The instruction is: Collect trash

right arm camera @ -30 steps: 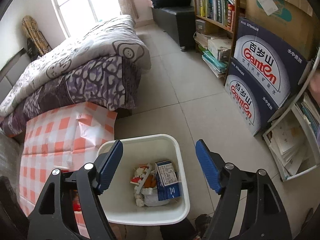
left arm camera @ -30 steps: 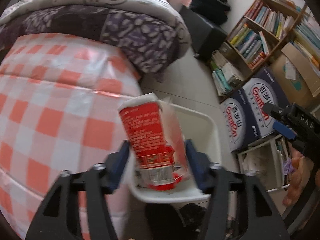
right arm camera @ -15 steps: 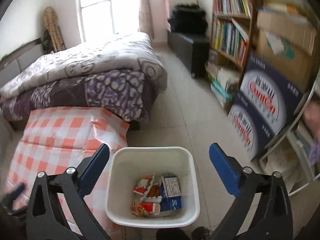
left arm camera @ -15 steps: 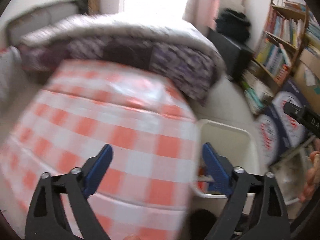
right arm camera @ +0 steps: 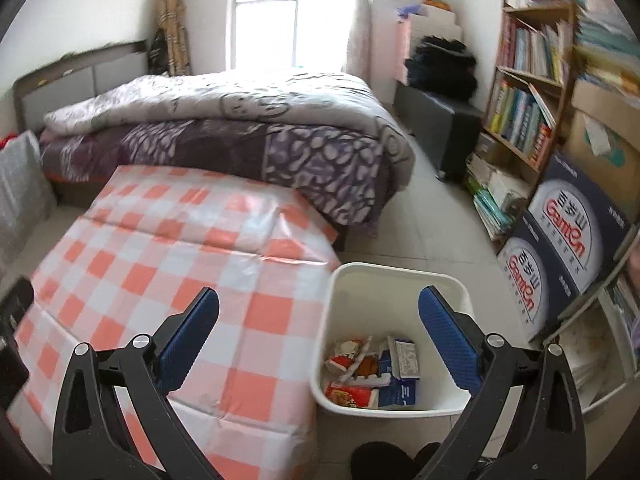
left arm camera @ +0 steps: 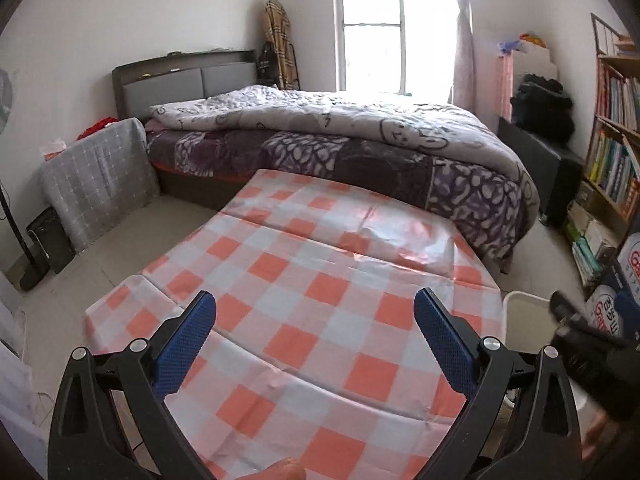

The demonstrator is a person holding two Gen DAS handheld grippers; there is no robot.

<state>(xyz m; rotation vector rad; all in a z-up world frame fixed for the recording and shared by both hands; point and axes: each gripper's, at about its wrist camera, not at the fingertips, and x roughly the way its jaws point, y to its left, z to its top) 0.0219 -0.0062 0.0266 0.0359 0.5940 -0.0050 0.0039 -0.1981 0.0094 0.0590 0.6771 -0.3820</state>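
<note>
Both your left gripper [left arm camera: 314, 334] and right gripper [right arm camera: 318, 332] hang with jaws spread, empty. The trash [right arm camera: 370, 376], light crushable wrappers and cartons, lies in the white bin [right arm camera: 396, 276] beside the table [right arm camera: 160, 264]; pinch flat edges gently.

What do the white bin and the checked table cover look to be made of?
Bin: probably moulded plastic, matt white, with smooth walls and a rounded rim. Table cover: likely thin plastic or coated sheet; it is glossy, catches window glare and keeps sharp fold creases.
</note>
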